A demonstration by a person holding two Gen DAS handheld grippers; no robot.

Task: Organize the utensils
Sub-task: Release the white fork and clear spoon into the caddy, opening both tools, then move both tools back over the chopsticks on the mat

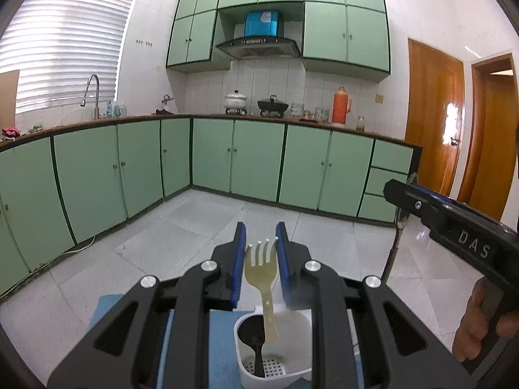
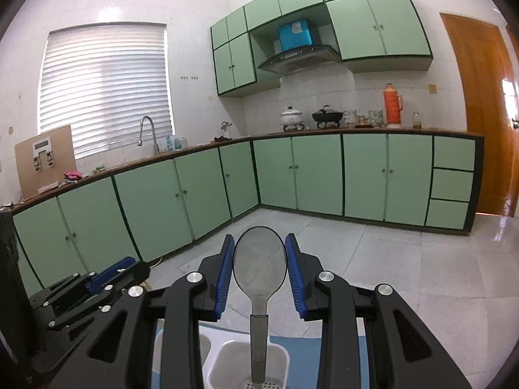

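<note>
While its ribbed blue pads grip a pale, flat plastic fork (image 1: pixel 261 267) by the head, the left gripper (image 1: pixel 261 236) keeps that handle dipped into a white utensil caddy (image 1: pixel 293 324), beside a black spoon (image 1: pixel 258 353) half hidden below. Rightward, the right gripper (image 2: pixel 260 243) clasps a smoky translucent rice paddle (image 2: pixel 259 267); its grey handle reaches the perforated floor of a caddy compartment (image 2: pixel 227 359), cut off underneath.

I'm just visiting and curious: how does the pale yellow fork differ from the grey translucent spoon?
The pale yellow fork ends in tines; the grey translucent spoon has a broad oval bowl. The fork leans, while the spoon stands nearly upright. The fork shares its compartment with a black utensil; the spoon stands alone. Both stand head-up in the white caddy.
</note>
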